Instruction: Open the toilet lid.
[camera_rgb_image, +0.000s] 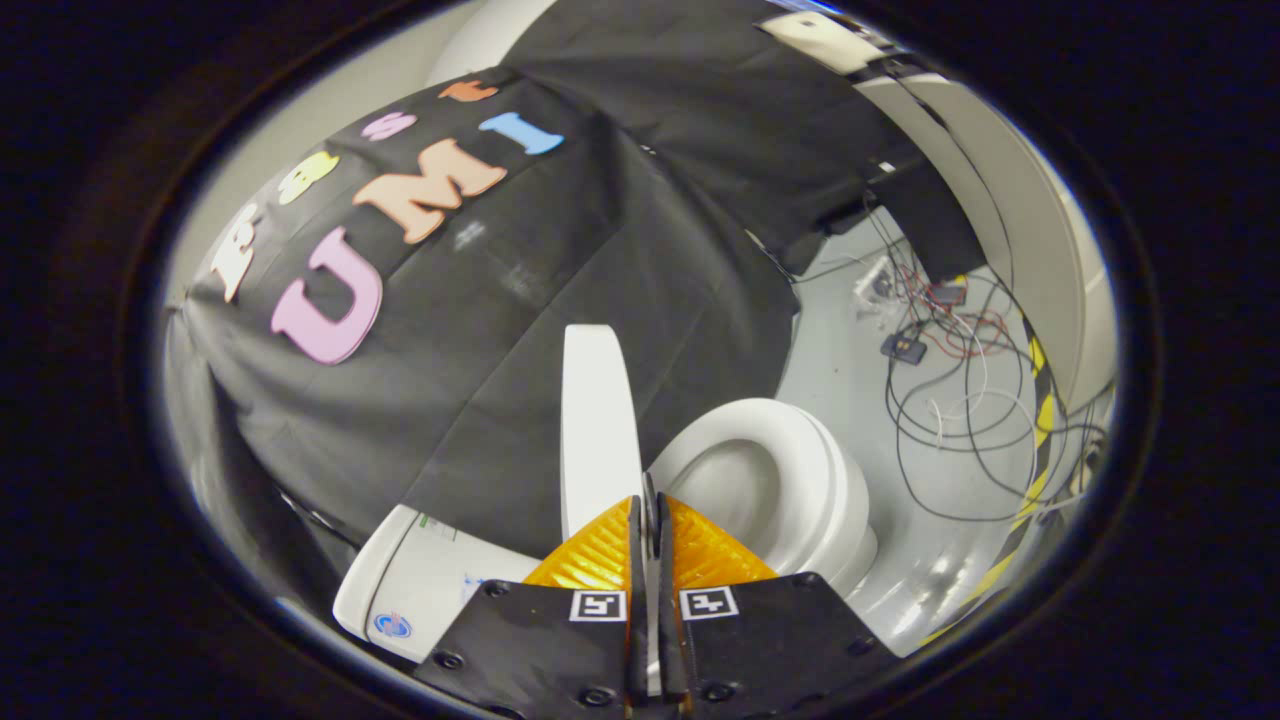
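Gripper (648, 520) fingers are pinched onto the near edge of the toilet lid (597, 420), which stands upright, raised off the toilet seat (770, 480). Tank (420, 590) sits alongside; cables (950, 400) lie across the floor (850, 370) beyond.

Gripper (648, 515) jaws pinch raised toilet lid (597, 420); seat (800, 470) exposed.

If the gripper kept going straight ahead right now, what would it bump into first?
The raised toilet lid: the gripper is nearly closed, with its edge right at the tips. Beyond is the black cloth wall.
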